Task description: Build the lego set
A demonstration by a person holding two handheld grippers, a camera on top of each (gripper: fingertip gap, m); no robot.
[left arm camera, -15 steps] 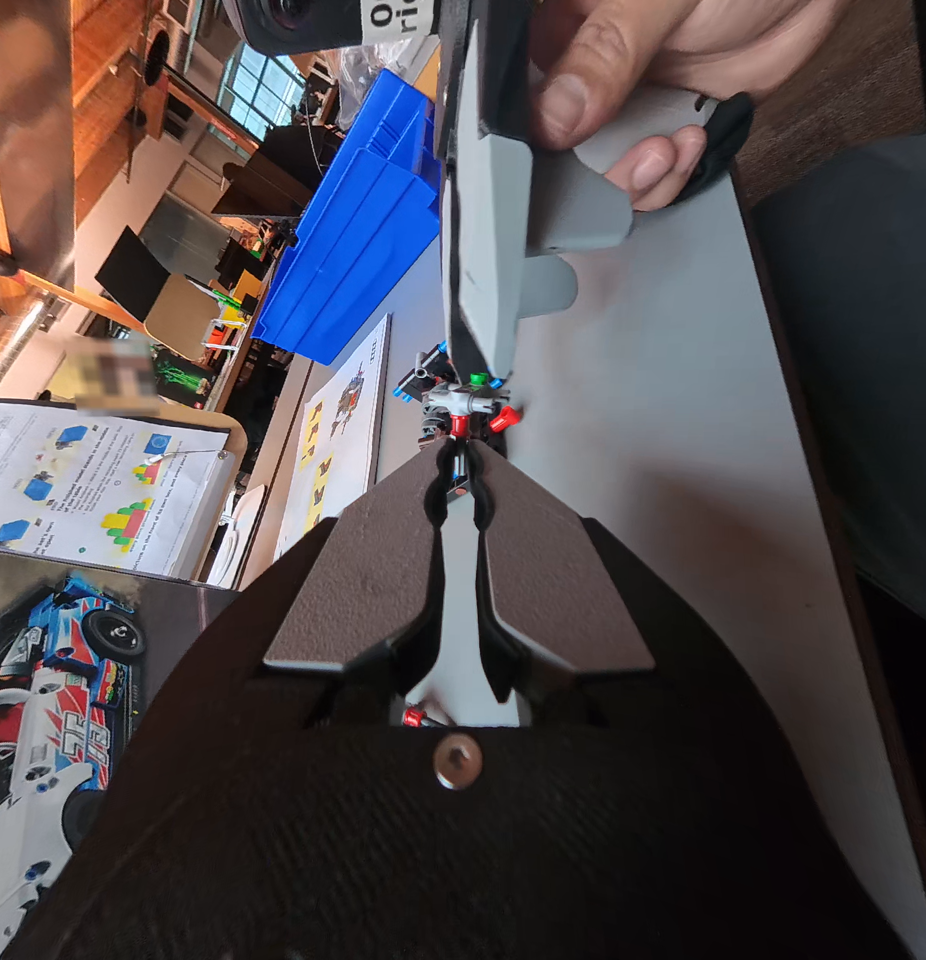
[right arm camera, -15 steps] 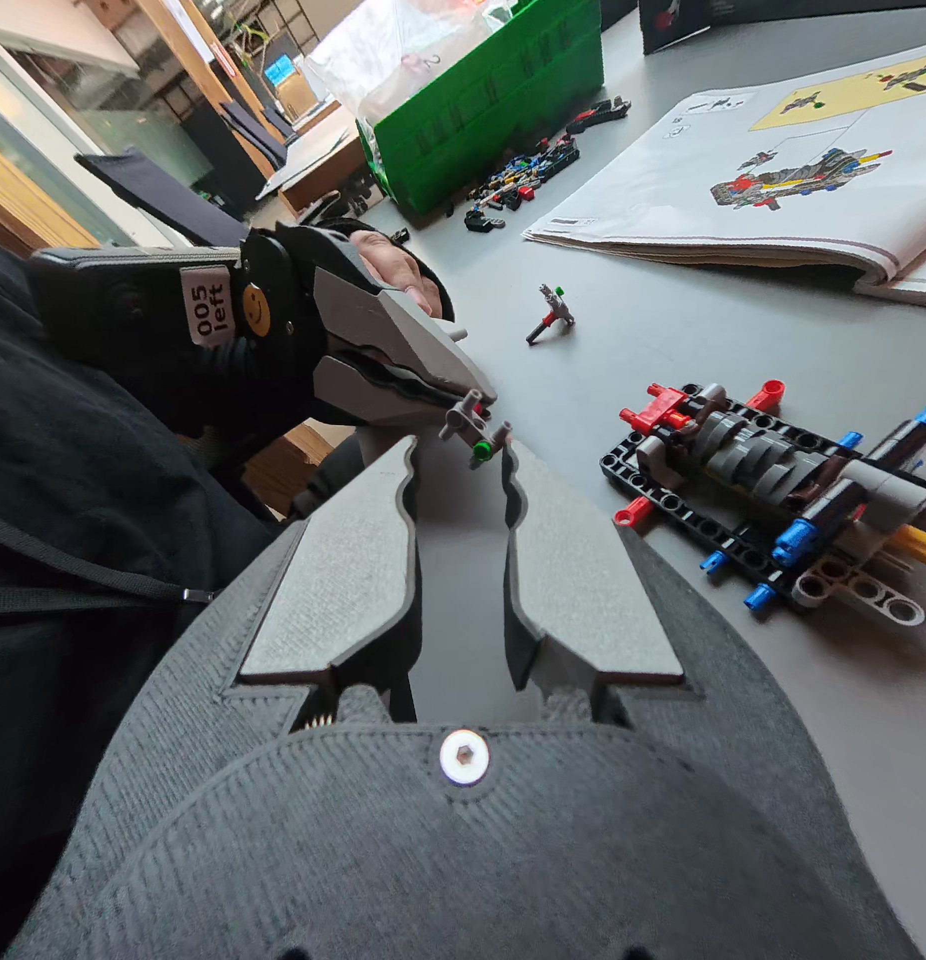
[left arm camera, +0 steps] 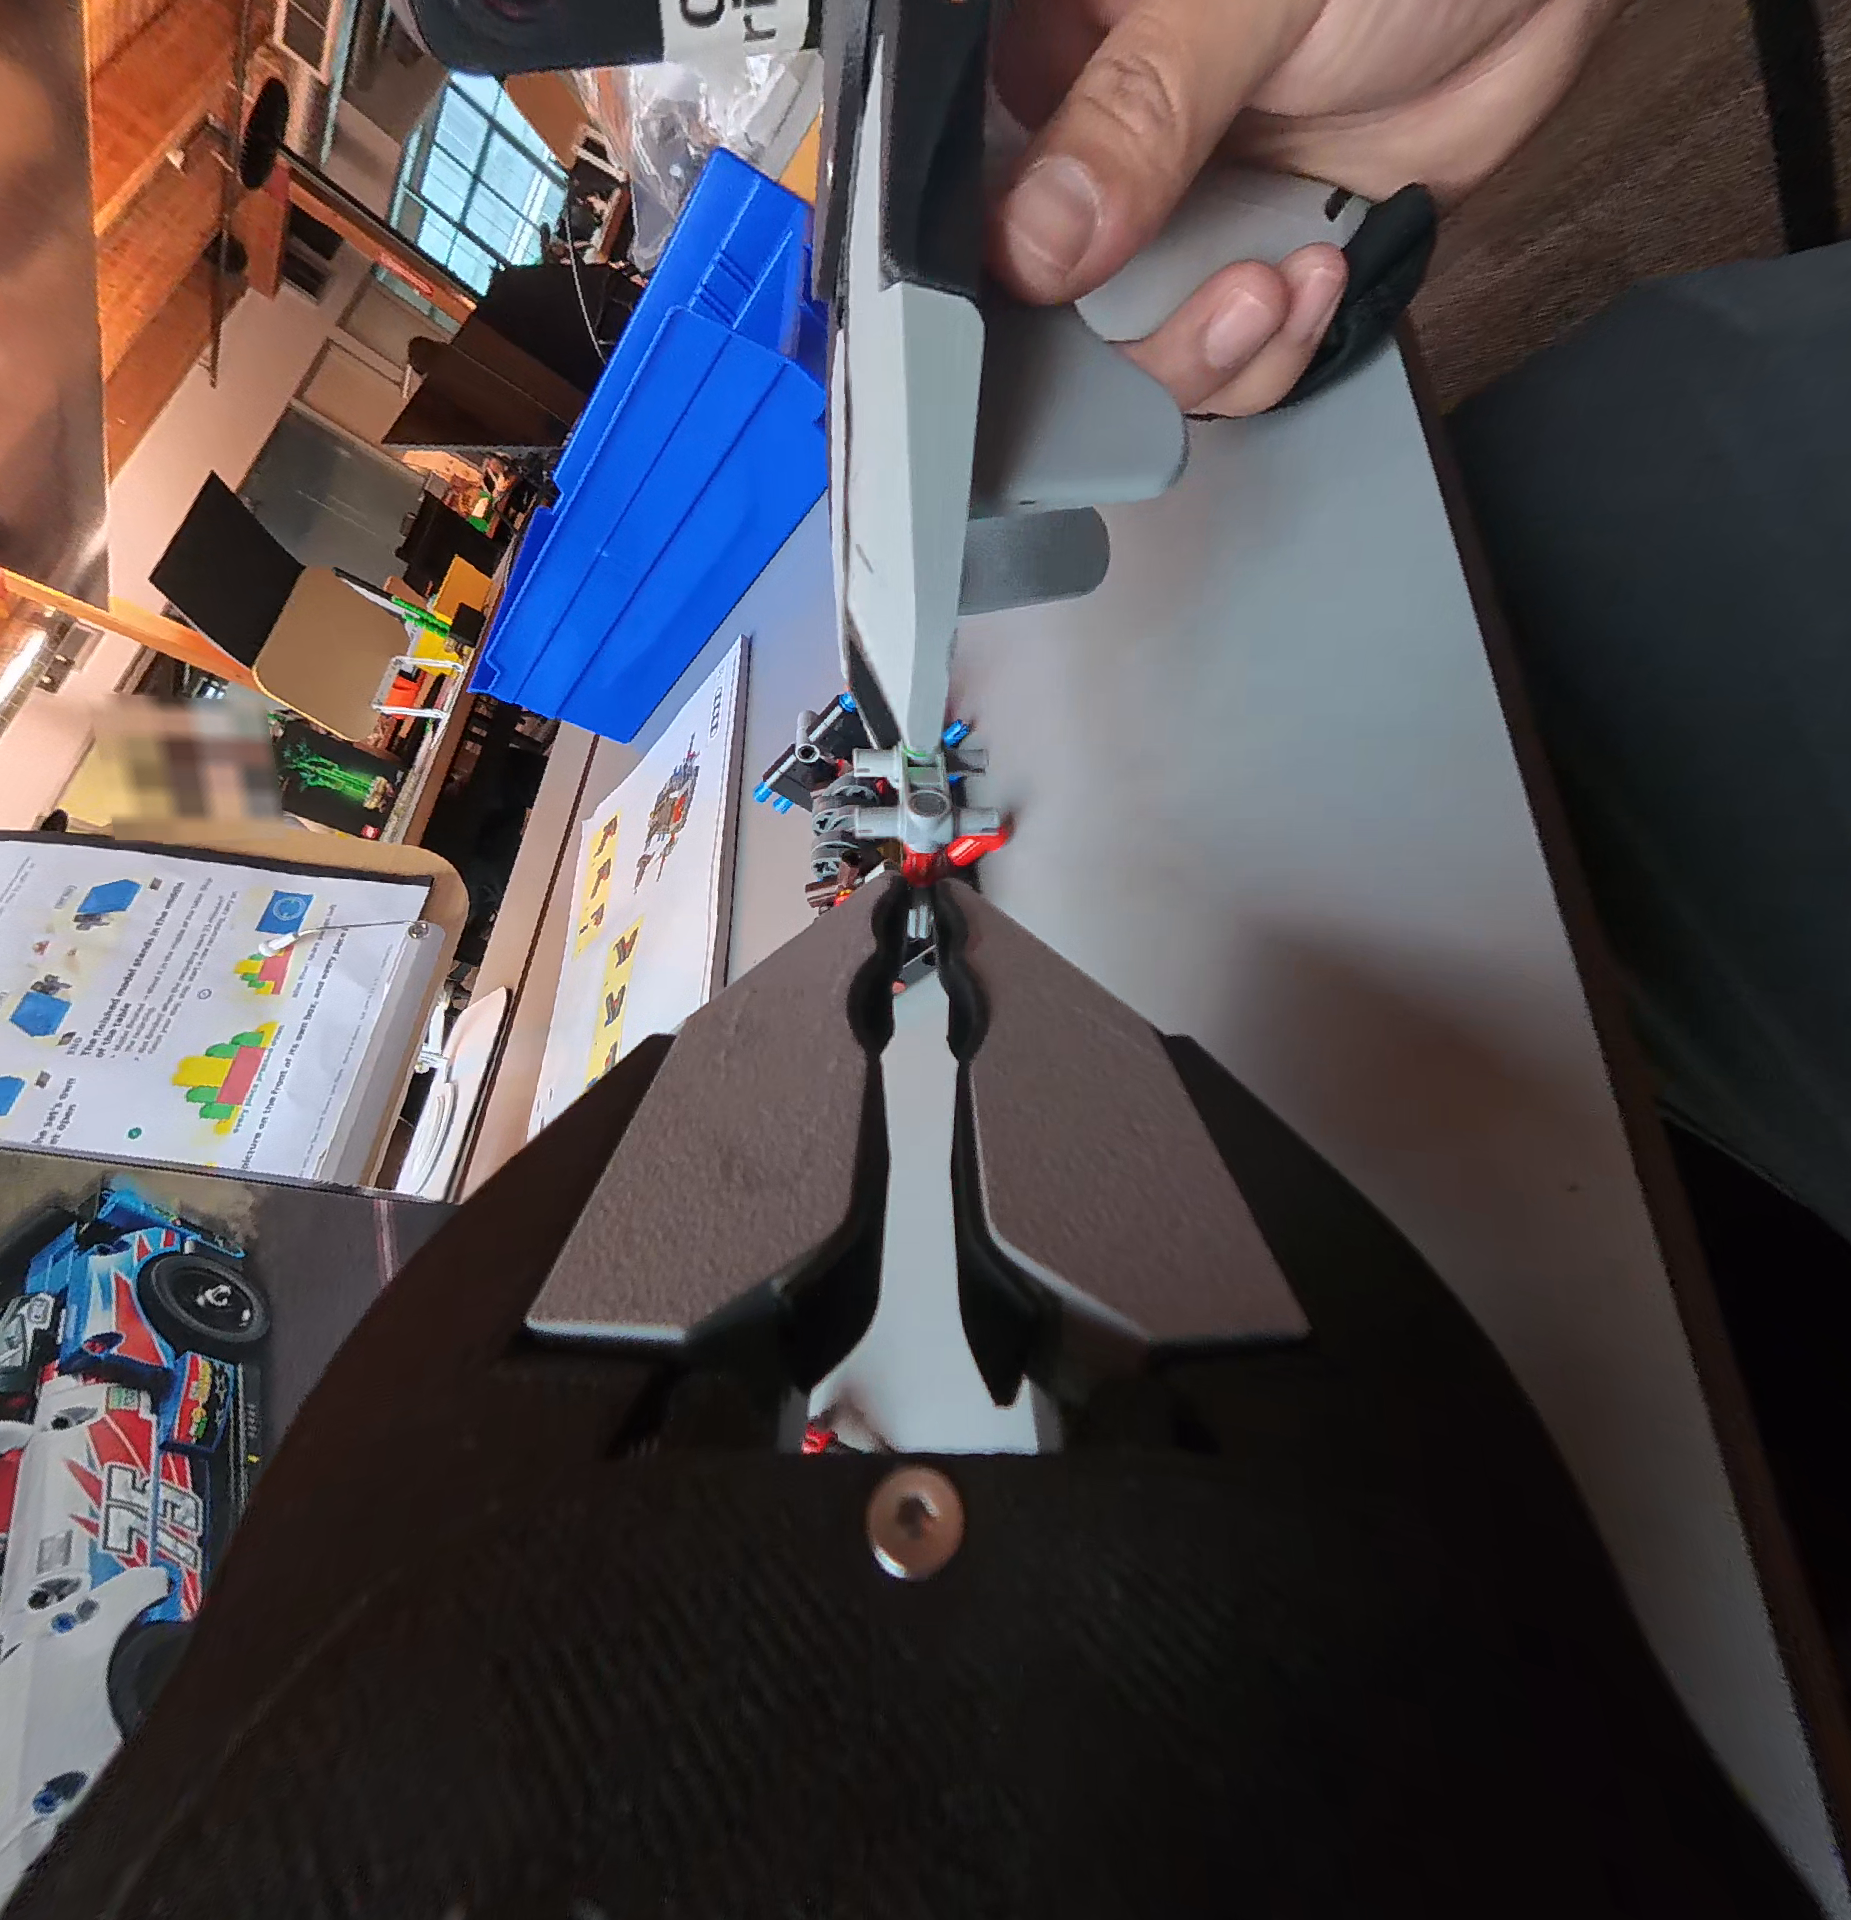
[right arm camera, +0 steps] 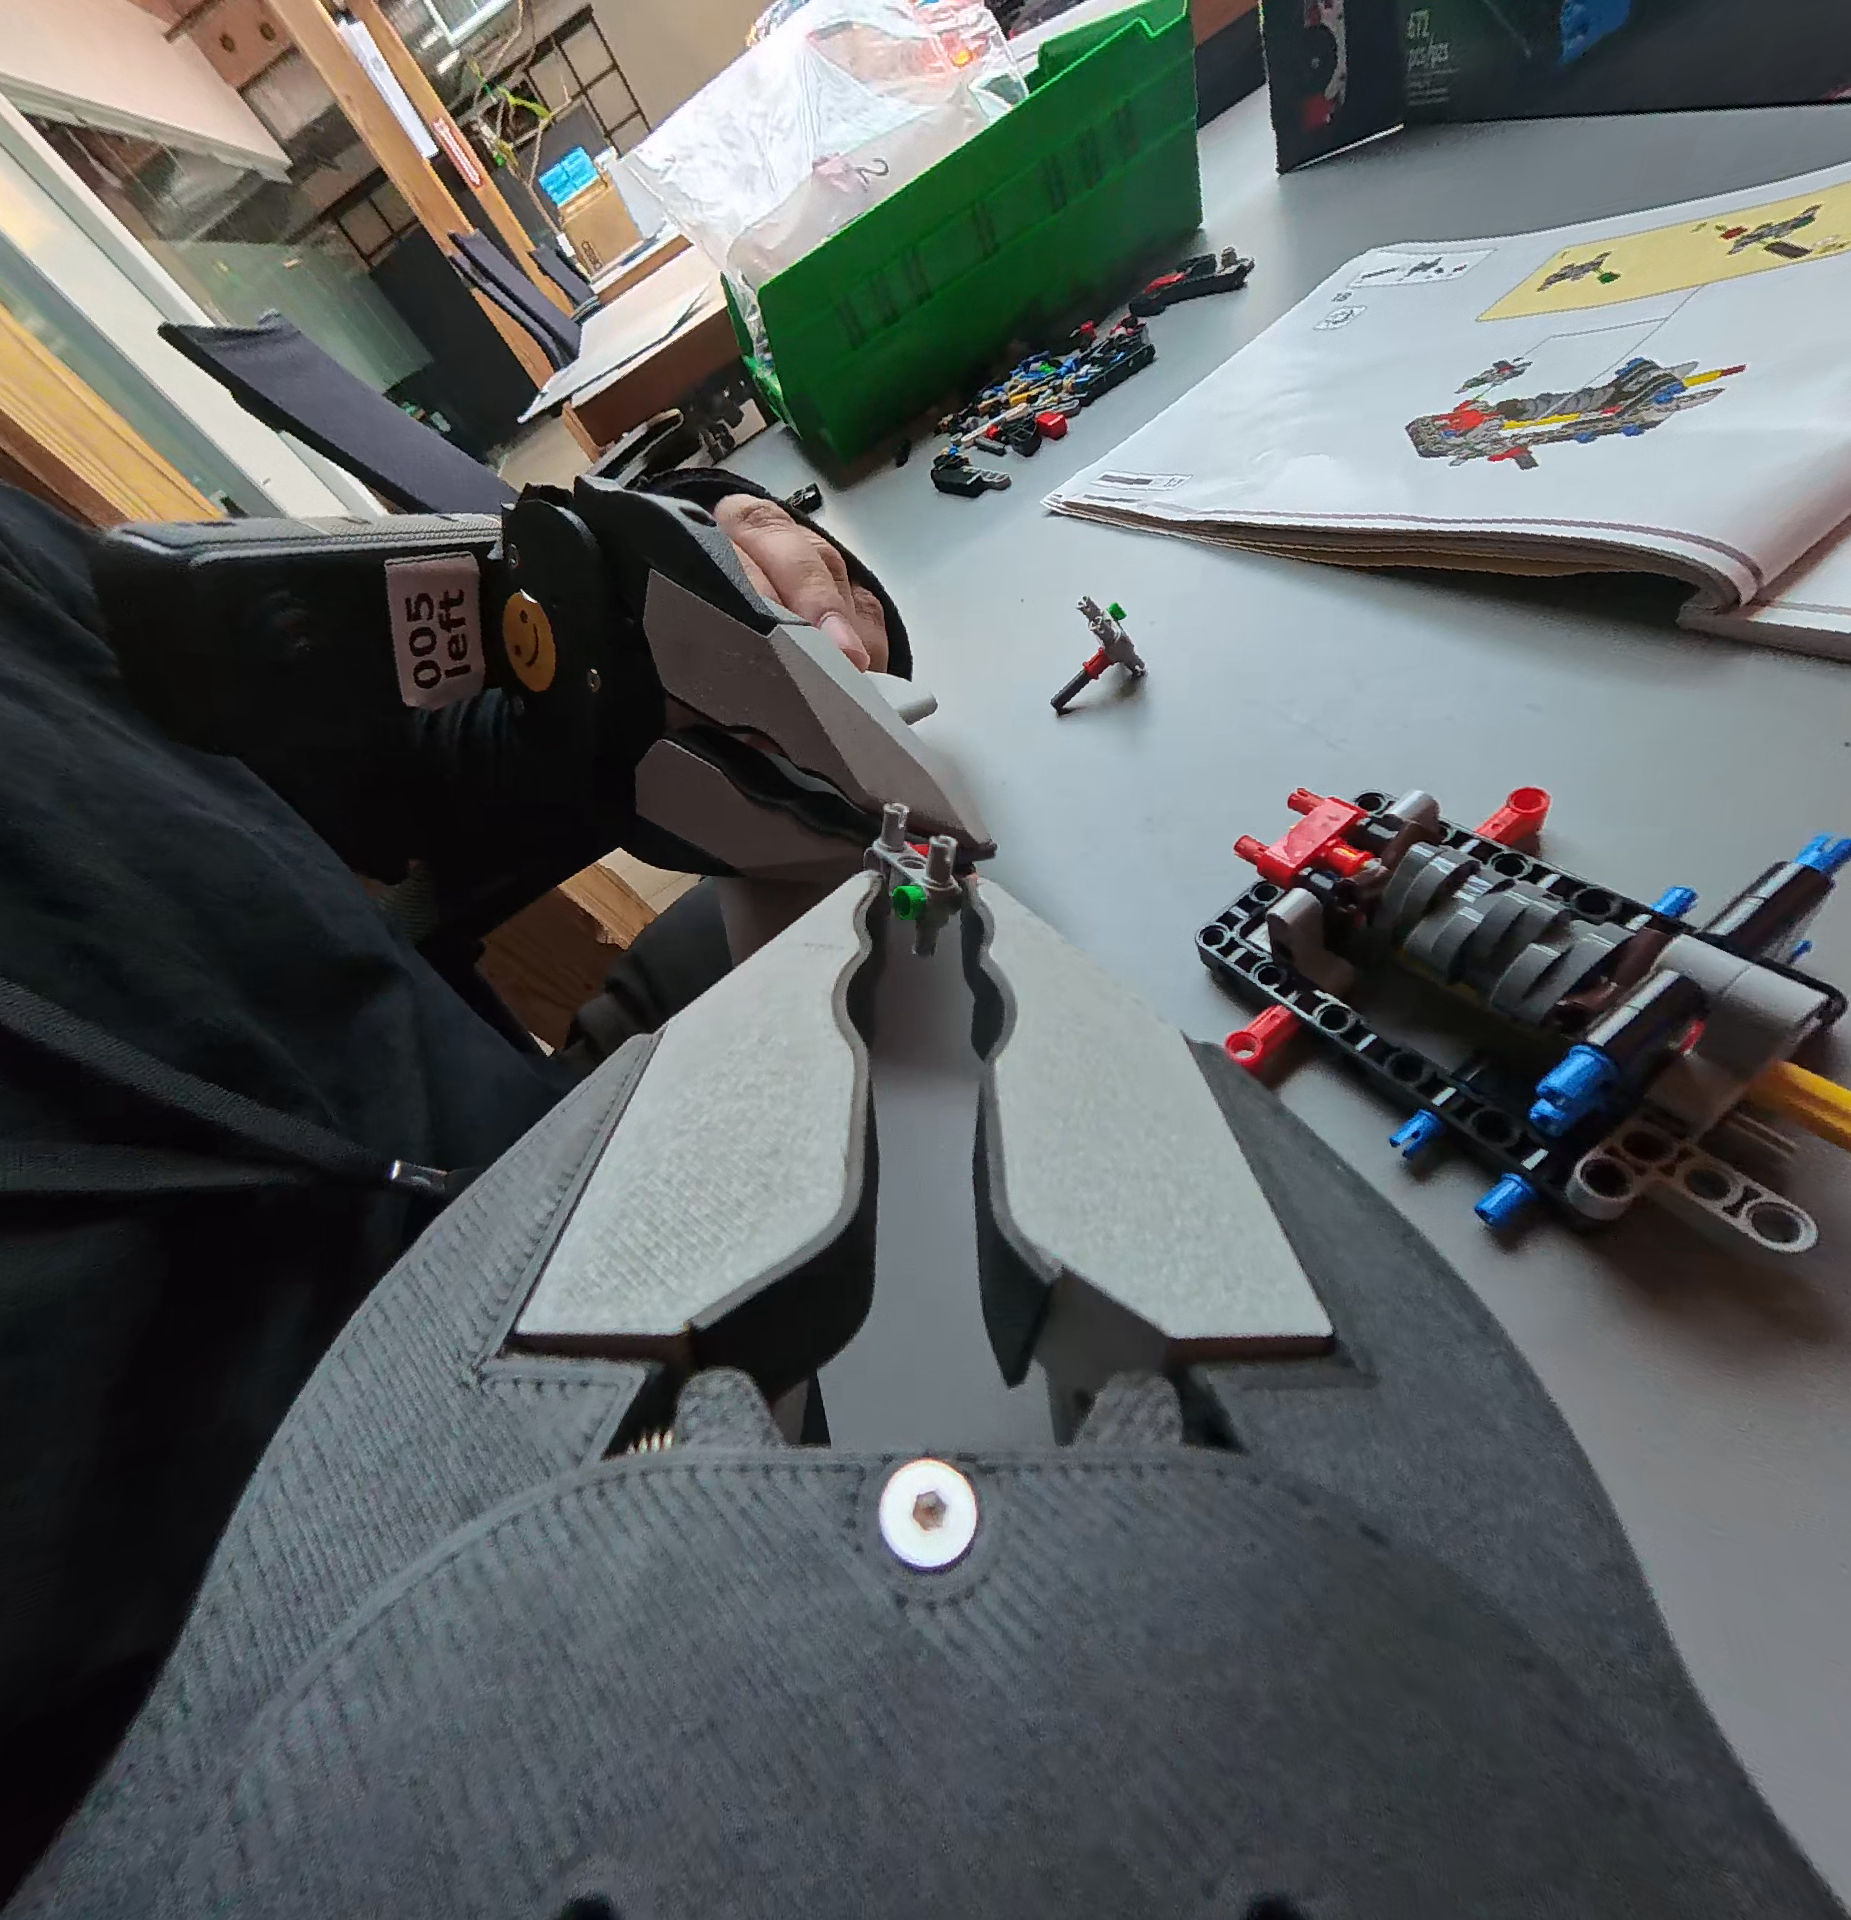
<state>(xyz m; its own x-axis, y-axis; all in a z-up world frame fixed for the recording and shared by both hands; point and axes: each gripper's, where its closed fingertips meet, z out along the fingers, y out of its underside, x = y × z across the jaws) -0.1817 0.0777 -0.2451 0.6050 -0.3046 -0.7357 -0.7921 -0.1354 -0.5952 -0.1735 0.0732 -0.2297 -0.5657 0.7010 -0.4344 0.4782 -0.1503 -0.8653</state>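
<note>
- Grey worktop (right arm camera: 1316,727) spread out beneath both grippers.
- Green bin (right arm camera: 983,270) far ahead of the right gripper, loose parts (right arm camera: 1046,390) scattered at its foot.
- Open instruction booklet (right arm camera: 1523,436) ahead and to the right of the right gripper.
- Black-framed chassis assembly (right arm camera: 1523,997) lying flat on the worktop, just right of the right gripper's tips.
- Left gripper (left arm camera: 916,920) clenched tight on the dark axle end of a small grey connector piece (left arm camera: 926,805), red bit right at its tips.
- Right gripper (right arm camera: 921,914) meeting it tip to tip, pinching the same piece at its green-pinned end (right arm camera: 908,900), jaws nearly closed around it.
- Piece held up off the worktop, caught between the two grippers.
- Second small grey piece (right arm camera: 1103,655) with a green and a red end, alone on the worktop ahead of the right gripper, well apart.
</note>
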